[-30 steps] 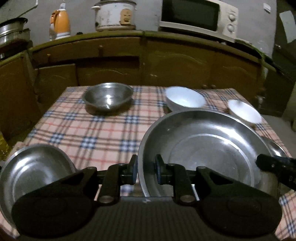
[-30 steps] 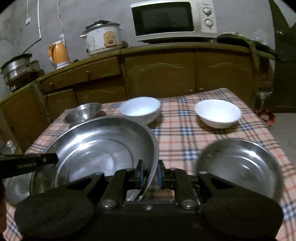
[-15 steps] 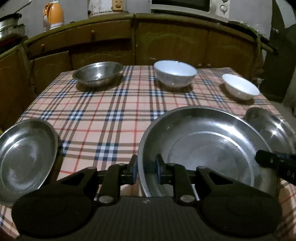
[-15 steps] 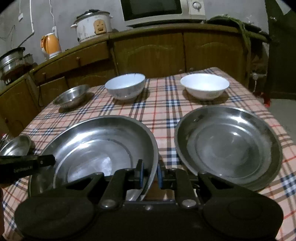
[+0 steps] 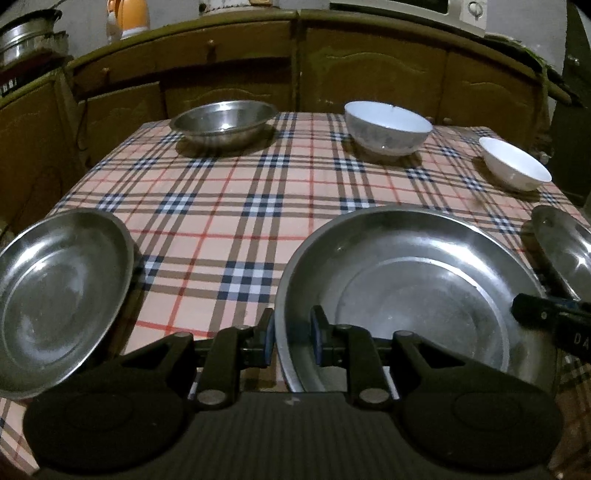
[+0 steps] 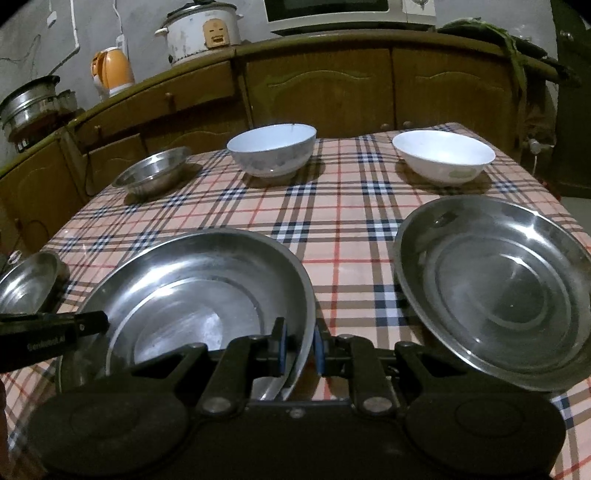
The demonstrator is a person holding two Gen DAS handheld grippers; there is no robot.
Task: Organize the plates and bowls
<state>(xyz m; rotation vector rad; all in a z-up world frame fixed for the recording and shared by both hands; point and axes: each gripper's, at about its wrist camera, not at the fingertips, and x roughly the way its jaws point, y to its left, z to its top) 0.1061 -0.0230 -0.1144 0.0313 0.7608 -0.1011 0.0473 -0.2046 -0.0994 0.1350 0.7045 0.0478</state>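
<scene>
Plaid-clothed table (image 5: 229, 206), 3 steel plates (image 6: 498, 291), steel bowl (image 5: 223, 123), 2 white bowls (image 5: 388, 131)

Readable lettering appears only on the two black hand-held grippers.

In the right wrist view, the black body of the left gripper (image 6: 51, 332), reaching in over the near left edge of the plaid-covered tabletop, carries small white print that seems to read "Genrobot.ai", though the first letters are blurred. In the left wrist view, the black body of the right gripper (image 5: 554, 325), coming in over the near right edge of the tabletop, shows the white capitals "DA", cut off by the frame edge. The face-like front panel on the white rice cooker (image 6: 199, 31) is too blurred to read.
</scene>
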